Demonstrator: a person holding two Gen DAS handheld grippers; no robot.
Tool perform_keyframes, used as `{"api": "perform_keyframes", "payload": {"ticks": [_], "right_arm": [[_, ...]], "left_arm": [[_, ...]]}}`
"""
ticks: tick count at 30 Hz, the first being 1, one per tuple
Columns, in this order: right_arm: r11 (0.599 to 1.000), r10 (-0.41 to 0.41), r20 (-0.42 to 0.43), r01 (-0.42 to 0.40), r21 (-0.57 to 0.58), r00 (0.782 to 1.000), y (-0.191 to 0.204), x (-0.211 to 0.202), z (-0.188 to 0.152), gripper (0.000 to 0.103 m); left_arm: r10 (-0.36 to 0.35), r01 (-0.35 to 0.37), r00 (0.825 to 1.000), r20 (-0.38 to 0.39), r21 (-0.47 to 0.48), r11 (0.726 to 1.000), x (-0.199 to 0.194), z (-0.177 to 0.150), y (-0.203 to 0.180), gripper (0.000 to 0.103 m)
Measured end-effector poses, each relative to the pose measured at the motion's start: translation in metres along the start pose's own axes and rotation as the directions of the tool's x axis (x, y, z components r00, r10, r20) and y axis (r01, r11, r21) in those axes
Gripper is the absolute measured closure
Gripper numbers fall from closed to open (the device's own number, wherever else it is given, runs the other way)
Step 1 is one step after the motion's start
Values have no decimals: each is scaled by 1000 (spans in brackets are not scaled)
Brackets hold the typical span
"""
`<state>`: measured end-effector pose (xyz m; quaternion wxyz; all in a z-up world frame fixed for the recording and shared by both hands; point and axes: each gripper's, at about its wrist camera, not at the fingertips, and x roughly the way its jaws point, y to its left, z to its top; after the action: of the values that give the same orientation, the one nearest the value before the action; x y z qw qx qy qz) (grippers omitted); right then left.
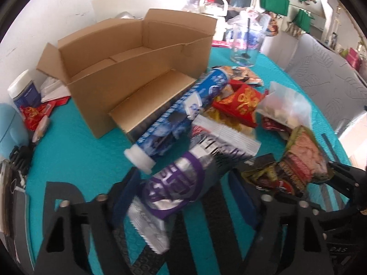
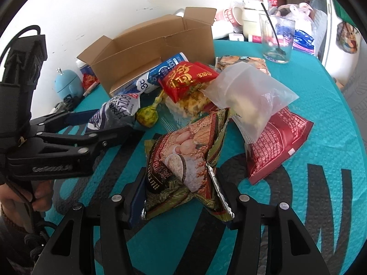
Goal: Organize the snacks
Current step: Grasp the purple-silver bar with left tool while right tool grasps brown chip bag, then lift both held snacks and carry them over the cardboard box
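Note:
My left gripper (image 1: pixel 183 190) is shut on a silver and purple snack bag (image 1: pixel 176 183), also seen from the side in the right wrist view (image 2: pixel 114 114). My right gripper (image 2: pixel 183 190) is shut on a green and brown oat snack bag (image 2: pixel 188 160), which shows at the right of the left wrist view (image 1: pixel 298 162). An open cardboard box (image 1: pixel 128 68) stands behind on the teal table (image 1: pixel 75 151). A blue bottle (image 1: pixel 181 112) leans on the box's front flap. A red packet (image 2: pixel 188 78), a clear plastic bag (image 2: pixel 250 96) and a dark red packet (image 2: pixel 275 146) lie in a pile.
A glass with a black spoon (image 2: pixel 277 39) stands at the far right of the table. A blue round container (image 2: pixel 67 84) and a white-capped jar (image 1: pixel 25 91) sit at the left by the wall. A yellow-green lollipop (image 2: pixel 149 114) lies near the pile. Jars and bags crowd the back.

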<state>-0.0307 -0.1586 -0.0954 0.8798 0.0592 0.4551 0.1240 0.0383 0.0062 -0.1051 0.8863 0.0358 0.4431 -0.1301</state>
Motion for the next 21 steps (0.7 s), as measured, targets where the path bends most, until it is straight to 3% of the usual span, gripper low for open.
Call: {"api": "perform_keyframes", "payload": {"ticks": [2,4,14,21], "right_arm": [[1000,-4,2,4,-2,1000,1,0,-1,49],[1000,-7,3,7,1,1000,1,1,0,49],[1000,-5,-2,5,0,1000,7,-5,-7,49],[999,9,-28,-11,-42,1000,20,-10,-16,49]], "left_arm": [[12,-11,1000,1,-14,1000,-2,-2,4,58],[10,-10,1000,-2,-4,1000,-7,-4,4,66],[-50,48,996,-77,-20,999,-27,-24,6,69],[-46,47,995,-88,1,999,-43,-46,2,69]]}}
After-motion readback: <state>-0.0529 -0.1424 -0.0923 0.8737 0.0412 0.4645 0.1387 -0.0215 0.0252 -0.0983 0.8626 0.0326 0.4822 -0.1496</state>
